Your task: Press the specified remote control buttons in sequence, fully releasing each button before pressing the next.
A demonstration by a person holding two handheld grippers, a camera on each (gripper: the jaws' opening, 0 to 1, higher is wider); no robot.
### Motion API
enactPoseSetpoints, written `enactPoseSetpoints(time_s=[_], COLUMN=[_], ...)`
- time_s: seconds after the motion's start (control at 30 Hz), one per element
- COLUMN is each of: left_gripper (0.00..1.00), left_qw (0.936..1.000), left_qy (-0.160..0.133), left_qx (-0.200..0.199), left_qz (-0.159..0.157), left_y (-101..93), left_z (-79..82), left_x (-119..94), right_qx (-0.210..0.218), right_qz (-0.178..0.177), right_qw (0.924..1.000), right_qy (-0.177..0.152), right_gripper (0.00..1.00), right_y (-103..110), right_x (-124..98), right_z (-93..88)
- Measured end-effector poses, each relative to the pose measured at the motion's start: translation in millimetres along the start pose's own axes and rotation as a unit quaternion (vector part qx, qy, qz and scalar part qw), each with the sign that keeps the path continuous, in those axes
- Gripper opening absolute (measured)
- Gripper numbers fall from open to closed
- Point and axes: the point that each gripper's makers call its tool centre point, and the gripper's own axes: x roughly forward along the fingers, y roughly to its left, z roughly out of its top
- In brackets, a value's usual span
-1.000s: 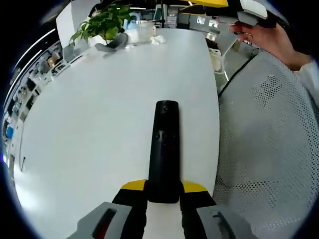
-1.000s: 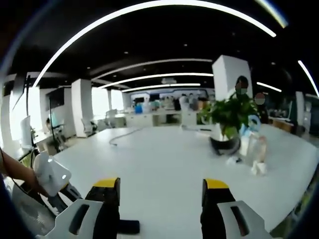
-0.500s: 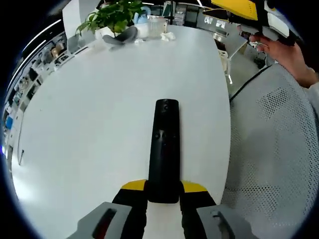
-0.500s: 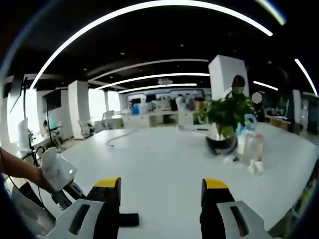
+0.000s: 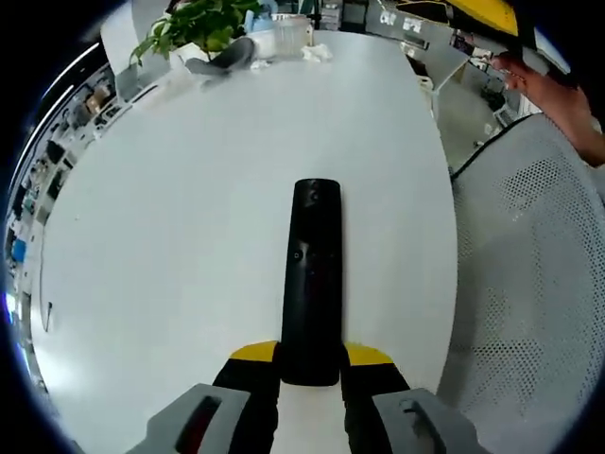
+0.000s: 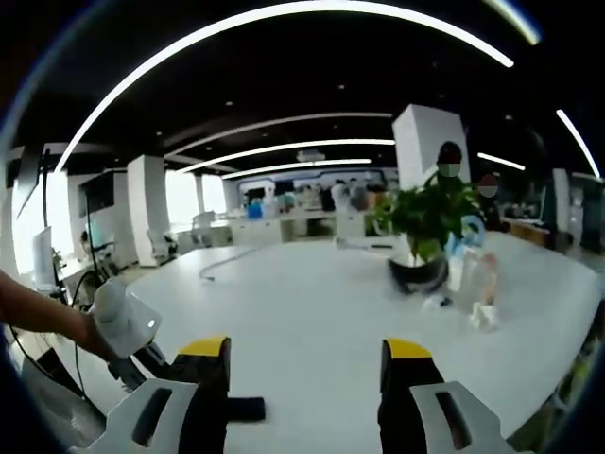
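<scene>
A long black remote control (image 5: pixel 312 274) lies lengthwise above the white table (image 5: pixel 170 236), its near end clamped between the yellow-tipped jaws of my left gripper (image 5: pixel 310 357), which is shut on it. Small buttons show on its top face. In the right gripper view the remote's dark tip (image 6: pixel 244 409) pokes out low at the left, with the left gripper (image 6: pixel 123 326) and the hand holding it beside it. My right gripper (image 6: pixel 304 378) is open with nothing between its jaws, well above the table; it also shows as a yellow piece (image 5: pixel 482 13) at the top right.
A potted plant (image 5: pixel 198 24) with cups and tissue stands at the table's far end (image 6: pixel 430 222). A white mesh chair (image 5: pixel 539 284) sits past the table's right edge. A person's hand (image 5: pixel 558 90) holds the right gripper. A cable (image 6: pixel 227 260) lies far back.
The left view has shifted, showing more table to the right and the chair further off. In the right view, the left gripper and hand have risen slightly. Both grips are unchanged.
</scene>
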Motion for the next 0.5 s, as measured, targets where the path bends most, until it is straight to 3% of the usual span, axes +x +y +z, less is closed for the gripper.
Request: enactPoseSetpoints(time_s=[0.5], left_gripper=[0.24], left_qw=[0.9998], left_qy=[0.001], left_qx=[-0.018], left_qz=[0.005], left_y=[23.8], left_z=[6.9], left_x=[2.8], right_qx=[0.001], right_qz=[-0.002], right_qw=[1.0], right_qy=[0.006], right_gripper=[0.61], right_y=[-1.6], right_x=[1.8], right_z=[-2.4])
